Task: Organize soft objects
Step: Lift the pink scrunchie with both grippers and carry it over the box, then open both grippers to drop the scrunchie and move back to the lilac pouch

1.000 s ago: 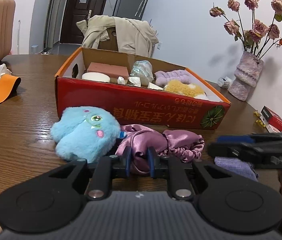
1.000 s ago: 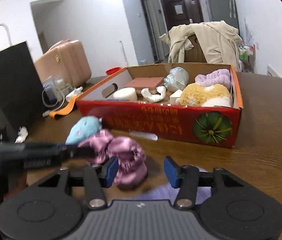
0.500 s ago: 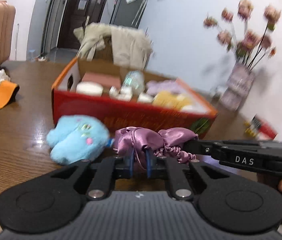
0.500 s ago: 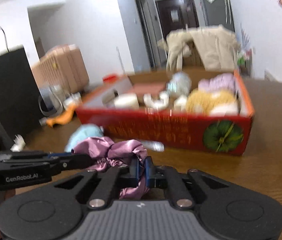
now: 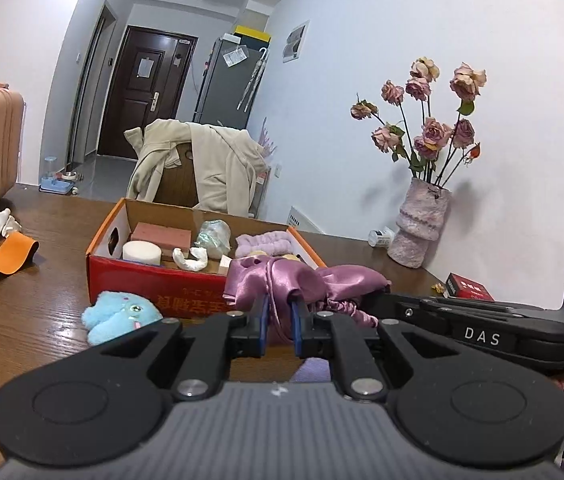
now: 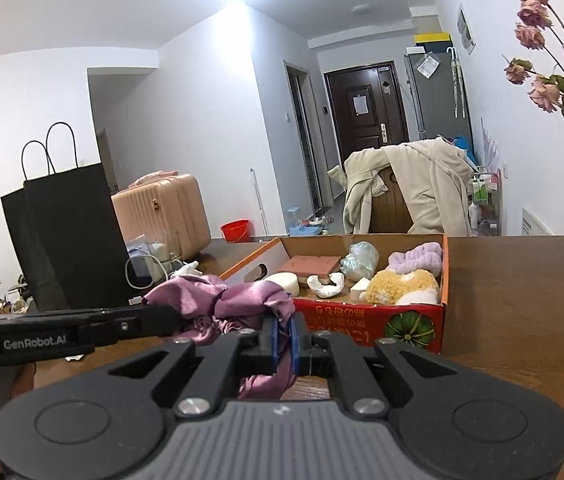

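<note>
Both grippers hold one purple satin cloth [image 5: 306, 280] between them, lifted clear of the brown wooden tabletop [image 5: 22, 312].

Left gripper [image 5: 281, 326] — blue-padded fingers [image 5: 263, 322] clamped on a fold of the cloth, only a narrow gap with fabric in it. Right gripper [image 6: 282, 340] — fingers [image 6: 271, 338] pressed nearly together on another fold, satin hanging below them. In the left wrist view the right gripper comes in from the right, its tip buried in the cloth's right end; in the right wrist view the left gripper comes in from the left, likewise into the cloth.

The cloth hangs bunched in front of the near wall of a red-and-orange cardboard box [image 6: 402, 320], about level with its rim. Inside the box: a pink block [image 5: 161, 237], a white round sponge [image 5: 142, 252], a crumpled clear bag [image 5: 213, 236], a lilac plush band [image 6: 416, 260], a yellow fluffy item [image 6: 400, 286].

On the tabletop, near-left of the box, lies a light blue plush toy [image 5: 120, 314], untouched. An orange band [image 5: 2, 258] lies far left. A vase of dried roses [image 5: 422, 224] stands at the far right by the wall, a small red packet [image 5: 468, 286] near it.

Behind the tabletop — a chair draped with a beige coat [image 6: 410, 188], a pink suitcase [image 6: 162, 208], a black paper bag [image 6: 70, 228].
</note>
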`<act>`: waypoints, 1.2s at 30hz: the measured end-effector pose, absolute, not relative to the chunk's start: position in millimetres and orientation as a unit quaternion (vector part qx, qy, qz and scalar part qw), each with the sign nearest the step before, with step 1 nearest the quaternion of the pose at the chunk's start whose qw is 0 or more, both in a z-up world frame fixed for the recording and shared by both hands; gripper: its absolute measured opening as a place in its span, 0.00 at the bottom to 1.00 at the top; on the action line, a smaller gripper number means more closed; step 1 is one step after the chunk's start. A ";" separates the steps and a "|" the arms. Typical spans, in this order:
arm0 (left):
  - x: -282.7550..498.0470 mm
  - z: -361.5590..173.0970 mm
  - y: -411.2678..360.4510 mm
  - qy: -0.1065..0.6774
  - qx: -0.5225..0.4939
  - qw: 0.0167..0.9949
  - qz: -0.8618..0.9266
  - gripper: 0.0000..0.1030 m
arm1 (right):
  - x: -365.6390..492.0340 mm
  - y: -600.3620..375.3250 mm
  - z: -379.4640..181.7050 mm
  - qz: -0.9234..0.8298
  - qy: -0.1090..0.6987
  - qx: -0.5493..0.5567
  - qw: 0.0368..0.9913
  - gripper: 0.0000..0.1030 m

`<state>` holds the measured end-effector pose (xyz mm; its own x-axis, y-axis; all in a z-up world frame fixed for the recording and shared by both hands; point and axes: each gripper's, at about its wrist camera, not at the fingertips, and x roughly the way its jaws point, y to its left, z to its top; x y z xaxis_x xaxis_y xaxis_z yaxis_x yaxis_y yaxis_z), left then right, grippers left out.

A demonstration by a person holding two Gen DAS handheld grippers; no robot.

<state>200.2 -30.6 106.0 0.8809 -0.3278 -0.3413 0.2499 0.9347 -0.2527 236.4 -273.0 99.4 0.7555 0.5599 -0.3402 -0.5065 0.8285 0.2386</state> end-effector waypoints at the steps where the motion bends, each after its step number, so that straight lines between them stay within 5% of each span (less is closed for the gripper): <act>1: 199.9 107.0 -30.8 0.192 -0.098 0.965 -0.151 0.12 | 237.2 -274.7 99.9 0.285 0.201 0.066 0.935 0.06; 14: 332.0 112.5 -16.5 0.231 -0.115 0.949 -0.180 0.12 | 339.9 -263.1 101.1 0.271 0.214 0.043 0.938 0.06; 22: 425.9 60.3 -17.3 0.312 -0.108 0.926 -0.185 0.13 | 430.4 -247.4 56.2 0.244 0.281 0.025 0.928 0.08; 25: 438.2 41.2 -14.2 0.330 -0.115 0.918 -0.185 0.19 | 439.9 -246.8 42.2 0.230 0.291 0.023 0.928 0.15; 28: 434.4 39.9 -12.8 0.324 -0.114 0.919 -0.196 0.39 | 439.3 -246.9 37.5 0.219 0.289 0.007 0.932 0.22; 36: 380.5 89.8 1.6 0.268 -0.091 0.942 -0.179 0.41 | 402.6 -268.4 82.3 0.220 0.222 0.006 0.950 0.33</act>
